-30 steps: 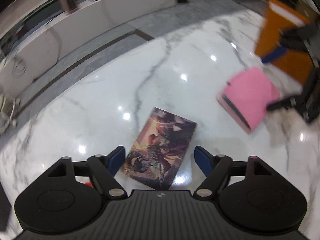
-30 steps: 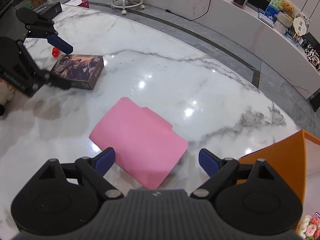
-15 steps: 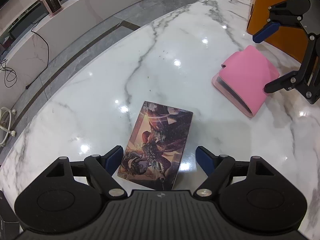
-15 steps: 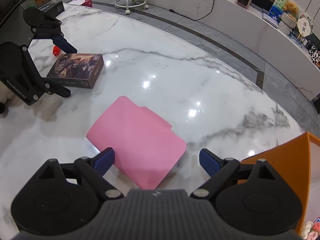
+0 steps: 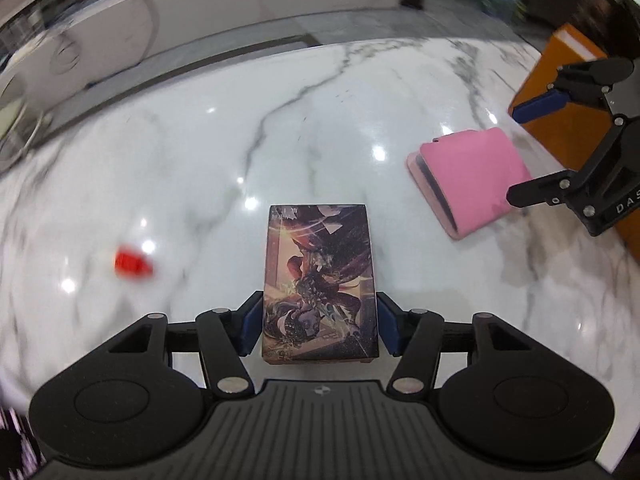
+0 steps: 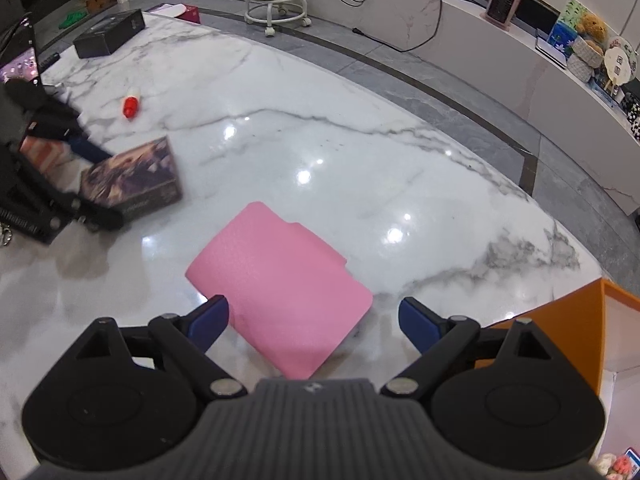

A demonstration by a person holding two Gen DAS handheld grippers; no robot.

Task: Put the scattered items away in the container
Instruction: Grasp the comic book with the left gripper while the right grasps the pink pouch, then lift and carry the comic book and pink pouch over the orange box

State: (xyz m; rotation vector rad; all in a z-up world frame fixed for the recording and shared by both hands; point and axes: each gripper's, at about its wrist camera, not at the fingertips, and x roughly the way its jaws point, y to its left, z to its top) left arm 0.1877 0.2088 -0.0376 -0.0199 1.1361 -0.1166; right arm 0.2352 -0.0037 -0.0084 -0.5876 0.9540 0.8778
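A box with dark fantasy artwork (image 5: 320,280) sits between the blue pads of my left gripper (image 5: 319,324), which is shut on its near end; the box also shows in the right wrist view (image 6: 132,178). A pink folder case (image 6: 280,292) lies on the marble table just ahead of my right gripper (image 6: 314,322), which is open and empty. The case also shows in the left wrist view (image 5: 472,180). The orange container (image 6: 560,332) stands at the right edge of the table. A small red and white item (image 6: 131,105) lies farther off.
A black box (image 6: 110,34) rests at the far table corner. Beyond the table edge are a grey floor, a white stool (image 6: 276,2), a long white counter with a pink heater (image 6: 505,0) and cables.
My left gripper has swung round to line up with the artwork box and closed its pads on it. The right gripper has stayed open over the pink case.
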